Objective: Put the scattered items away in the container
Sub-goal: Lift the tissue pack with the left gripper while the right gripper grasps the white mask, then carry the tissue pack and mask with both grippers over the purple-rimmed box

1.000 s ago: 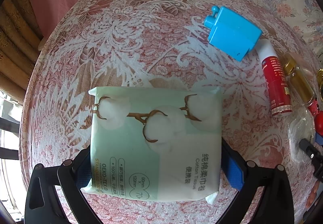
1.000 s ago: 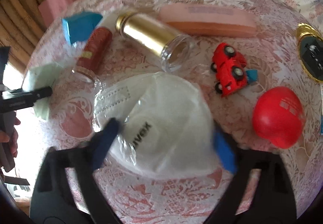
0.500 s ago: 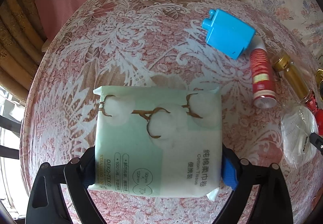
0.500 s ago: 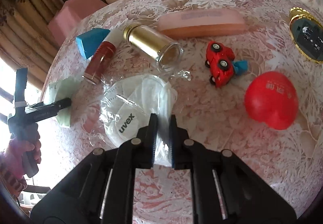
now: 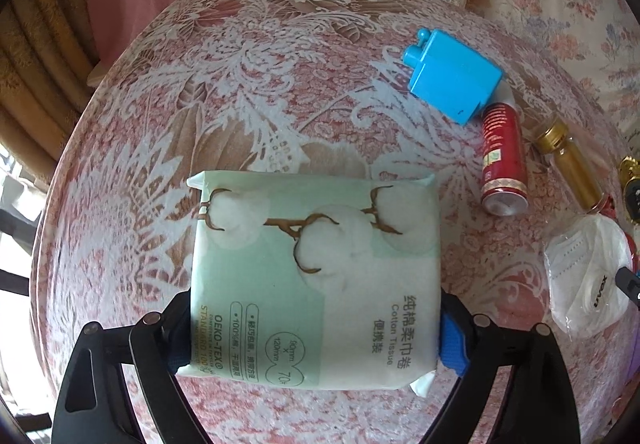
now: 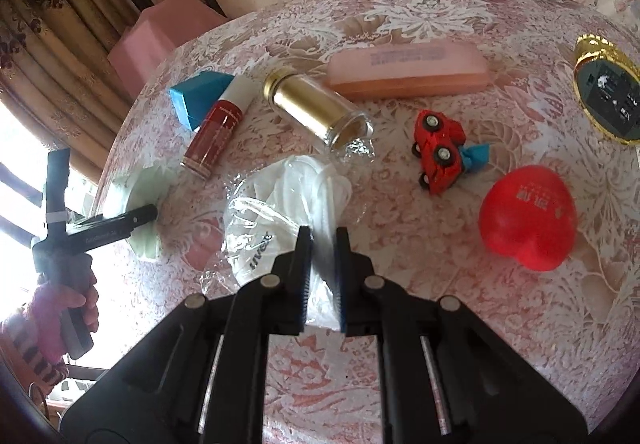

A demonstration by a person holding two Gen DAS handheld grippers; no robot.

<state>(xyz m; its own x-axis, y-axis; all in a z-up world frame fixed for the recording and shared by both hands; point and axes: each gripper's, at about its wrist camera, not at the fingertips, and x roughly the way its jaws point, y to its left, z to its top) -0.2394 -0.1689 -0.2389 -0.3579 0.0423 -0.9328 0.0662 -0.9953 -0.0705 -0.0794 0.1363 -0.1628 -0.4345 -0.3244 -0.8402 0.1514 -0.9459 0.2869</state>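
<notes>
Two pads of the left gripper are pressed against the sides of a tissue pack, low in the left view; a blue block is seen at 1 o'clock. In the right view, the right gripper is clamped narrowly on a bagged mask; a red ball lies at 3 o'clock.
</notes>
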